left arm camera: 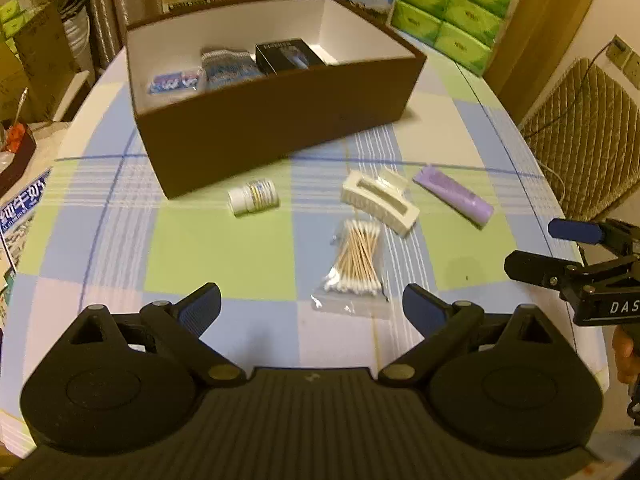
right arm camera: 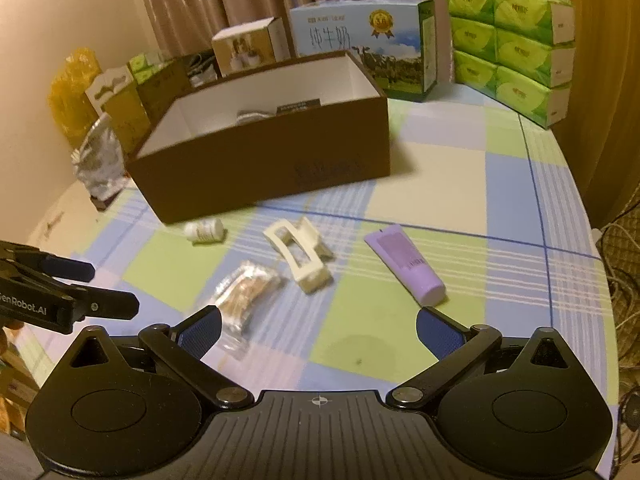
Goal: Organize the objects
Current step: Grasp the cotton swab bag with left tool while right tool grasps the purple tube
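Note:
A brown box [left arm camera: 272, 128] [right arm camera: 248, 168] stands on the checked table and holds a blue packet [left arm camera: 174, 82], a folded cloth [left arm camera: 230, 66] and a black box [left arm camera: 286, 56]. In front of it lie a small white bottle [left arm camera: 253, 197] [right arm camera: 205, 231], a cream hair claw [left arm camera: 380, 200] [right arm camera: 300, 254], a bag of cotton swabs [left arm camera: 356, 264] [right arm camera: 244, 288] and a purple tube [left arm camera: 454, 195] [right arm camera: 406, 264]. My left gripper [left arm camera: 312, 308] is open and empty just in front of the swabs. My right gripper [right arm camera: 318, 328] is open and empty in front of the tube and swabs; it also shows in the left wrist view [left arm camera: 548, 248].
Green tissue packs [right arm camera: 512, 48] and a blue milk carton [right arm camera: 364, 44] stand behind the box at the back right. Cartons and bags [right arm camera: 120, 92] crowd the back left. A padded chair [left arm camera: 584, 136] stands beside the table's right edge.

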A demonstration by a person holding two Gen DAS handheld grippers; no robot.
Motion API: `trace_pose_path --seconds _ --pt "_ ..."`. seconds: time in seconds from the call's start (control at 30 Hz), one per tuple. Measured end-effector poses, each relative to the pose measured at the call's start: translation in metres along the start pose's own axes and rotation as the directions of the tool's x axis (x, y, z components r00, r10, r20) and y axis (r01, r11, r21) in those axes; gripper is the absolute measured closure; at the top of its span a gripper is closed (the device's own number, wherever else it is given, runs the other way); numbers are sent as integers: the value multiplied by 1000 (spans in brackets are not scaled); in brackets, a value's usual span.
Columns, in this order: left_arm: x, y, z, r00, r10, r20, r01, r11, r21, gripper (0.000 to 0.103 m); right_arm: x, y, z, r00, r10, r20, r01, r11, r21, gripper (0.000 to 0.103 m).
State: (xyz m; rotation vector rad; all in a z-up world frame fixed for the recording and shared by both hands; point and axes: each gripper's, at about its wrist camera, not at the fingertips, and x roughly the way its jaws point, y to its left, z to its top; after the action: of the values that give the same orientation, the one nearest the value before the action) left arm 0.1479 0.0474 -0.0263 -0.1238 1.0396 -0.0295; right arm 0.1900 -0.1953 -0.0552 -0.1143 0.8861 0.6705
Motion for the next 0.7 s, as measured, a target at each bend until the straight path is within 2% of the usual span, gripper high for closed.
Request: trace_pose_path --seconds 0.4,0.7 --pt "35 -10 -7 998 -27 -62 27 1000 0 8 14 -24 -15 997 -38 -65 41 998 56 2" --pt "65 -27 -1 997 -55 -52 59 996 74 13 24 -43 -16 994 -62 -90 70 993 92 2"
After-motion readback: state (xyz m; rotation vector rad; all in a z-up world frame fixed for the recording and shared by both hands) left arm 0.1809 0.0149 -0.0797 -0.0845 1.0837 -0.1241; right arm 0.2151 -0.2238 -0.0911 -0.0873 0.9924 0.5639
